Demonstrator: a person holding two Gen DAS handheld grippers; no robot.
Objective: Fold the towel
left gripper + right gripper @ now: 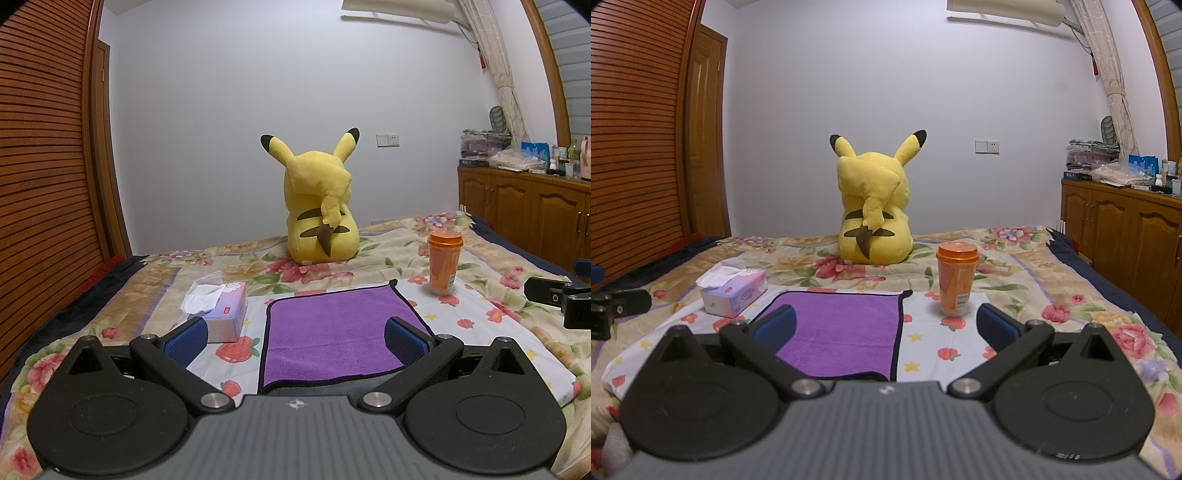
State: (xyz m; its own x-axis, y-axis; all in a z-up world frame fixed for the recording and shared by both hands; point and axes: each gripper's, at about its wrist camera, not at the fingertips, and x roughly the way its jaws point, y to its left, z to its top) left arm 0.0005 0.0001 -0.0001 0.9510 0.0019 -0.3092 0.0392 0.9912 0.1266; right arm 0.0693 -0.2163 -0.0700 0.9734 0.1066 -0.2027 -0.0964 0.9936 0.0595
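Observation:
A purple towel (pixel 332 328) with a dark border lies flat on a white flowered cloth on the bed; it also shows in the right wrist view (pixel 846 325). My left gripper (pixel 295 336) is open and empty, just short of the towel's near edge, spanning its left side. My right gripper (pixel 886 325) is open and empty, near the towel's near right corner. Part of the right gripper shows at the right edge of the left wrist view (pixel 561 299).
A tissue box (pixel 221 310) sits left of the towel, also in the right wrist view (pixel 733 295). An orange cup (pixel 444 262) stands to the towel's right (pixel 956 280). A yellow Pikachu plush (pixel 319 210) sits behind. Wooden cabinets (pixel 1123 236) stand at right.

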